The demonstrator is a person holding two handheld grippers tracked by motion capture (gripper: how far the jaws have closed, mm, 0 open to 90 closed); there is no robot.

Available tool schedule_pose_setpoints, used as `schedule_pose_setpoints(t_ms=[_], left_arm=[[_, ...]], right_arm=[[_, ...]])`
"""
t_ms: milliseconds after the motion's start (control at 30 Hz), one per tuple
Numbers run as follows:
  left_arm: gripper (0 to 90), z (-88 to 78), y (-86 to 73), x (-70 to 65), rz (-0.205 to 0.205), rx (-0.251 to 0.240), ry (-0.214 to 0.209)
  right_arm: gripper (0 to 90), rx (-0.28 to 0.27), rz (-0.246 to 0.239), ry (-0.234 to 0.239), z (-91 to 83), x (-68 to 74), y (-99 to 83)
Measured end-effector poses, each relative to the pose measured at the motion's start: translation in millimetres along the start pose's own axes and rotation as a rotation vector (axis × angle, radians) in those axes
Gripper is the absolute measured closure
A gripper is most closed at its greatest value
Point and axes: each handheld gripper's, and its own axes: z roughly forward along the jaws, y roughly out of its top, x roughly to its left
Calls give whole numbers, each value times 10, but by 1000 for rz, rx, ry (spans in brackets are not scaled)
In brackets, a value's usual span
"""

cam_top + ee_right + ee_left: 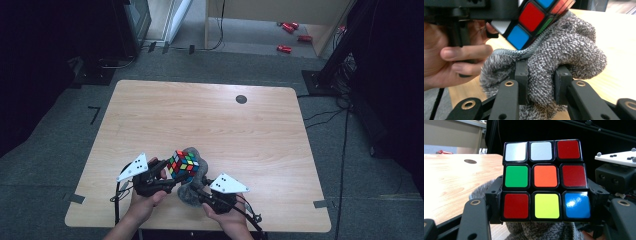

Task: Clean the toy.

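Left gripper [167,176] clamped the puzzle cube [183,165] between its jaws. Right gripper [541,82] pinched the grey cloth [564,50], bunched against the cube's underside.

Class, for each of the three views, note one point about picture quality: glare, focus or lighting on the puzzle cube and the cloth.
Left gripper view: white glare on the blue sticker of the puzzle cube, which is sharp against a dark backdrop. Right gripper view: the grey cloth shows crisp fibres, while the hand at the left looks soft. High view: the table is evenly lit, and the surroundings fall into near black.
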Motion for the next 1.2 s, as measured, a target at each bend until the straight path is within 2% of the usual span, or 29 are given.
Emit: schedule_pose_setpoints(t_ms=[67,233,367,467,567,633,733,833,900,1033,1167,1200], left_arm=[[343,1,4,0,-3,-3,-3],[343,24,-8,-13,1,10,-7],[343,13,-9,10,-7,14,-7],[342,3,-5,28,-27,8,-1],[343,7,-8,28,-31,6,-2],[342,15,-8,24,-32,4,-9],[343,39,-24,6,-32,12,-15],[342,38,-35,12,-42,11,-15],[343,18,-27,29,-53,-3,-13],[343,5,-6,23,-77,-35,-18],[343,82,-50,-54,-44,-3,-24],[343,100,-62,-74,-30,5,-23]], right_arm=[[711,-10,1,-2,-38,-27,31],[712,-87,39,-32,-175,-158,123],[714,-54,-3,-20,-125,-98,76],[712,-1,-22,22,-45,-26,6],[712,11,-48,25,-29,-8,-3],[712,-6,-42,15,-76,-60,37],[713,-62,7,-4,-168,-158,90],[715,-53,14,-2,-140,-140,59],[713,-20,14,18,-72,-86,8],[711,23,37,123,67,60,-84],[712,10,65,209,148,163,-83],[713,1,68,216,154,177,-76]])
